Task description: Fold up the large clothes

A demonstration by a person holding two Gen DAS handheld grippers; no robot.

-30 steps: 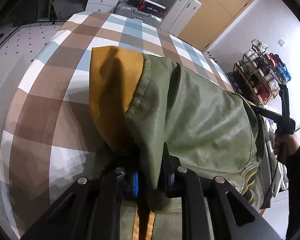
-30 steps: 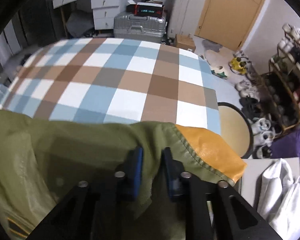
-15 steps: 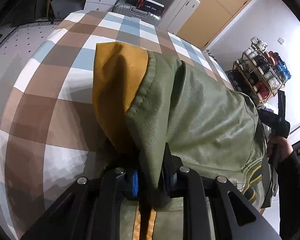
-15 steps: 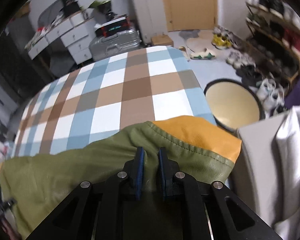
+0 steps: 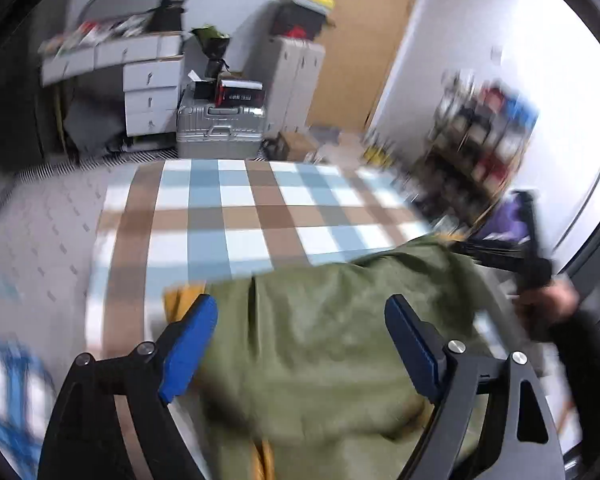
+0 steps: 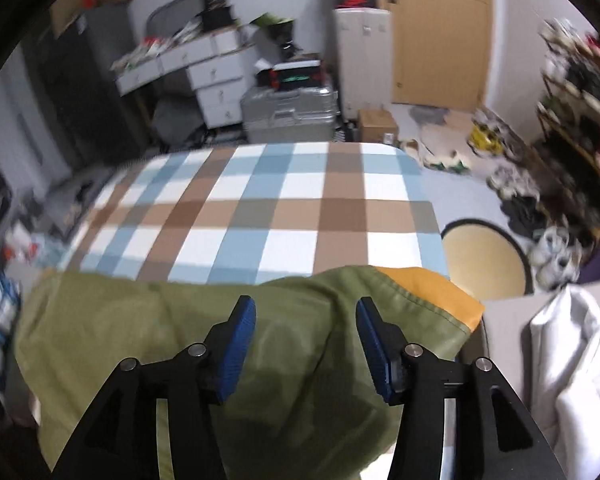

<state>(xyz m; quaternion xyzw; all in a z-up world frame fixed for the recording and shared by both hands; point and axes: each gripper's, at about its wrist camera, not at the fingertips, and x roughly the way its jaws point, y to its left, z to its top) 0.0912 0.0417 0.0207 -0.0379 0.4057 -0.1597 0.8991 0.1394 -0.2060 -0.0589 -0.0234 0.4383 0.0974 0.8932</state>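
Note:
An olive-green jacket (image 5: 320, 340) with an orange lining lies folded at the near end of the checked bed cover (image 5: 240, 216). My left gripper (image 5: 300, 320) hangs above it, jaws opening wide, with nothing pinched between the blue pads. In the right wrist view the same jacket (image 6: 180, 320) shows an orange corner (image 6: 432, 292) at its right side. Over it my right gripper (image 6: 306, 320) is also opening its jaws, and its pads are clear of the cloth. At the right of the left wrist view, a hand holds the right gripper's handle (image 5: 540, 272).
Beyond the bed stand a silver suitcase (image 6: 290, 114), white drawers (image 6: 216, 88) and a wooden door (image 6: 436, 32). A round stool (image 6: 484, 260) sits right of the bed, with shoes and a shoe rack (image 6: 580, 92) behind it. White cloth (image 6: 572, 360) is piled at the near right.
Both grippers were shut on folds of the jacket; now both have let go and risen above it with jaws apart. The jacket has dropped flat onto the bed.

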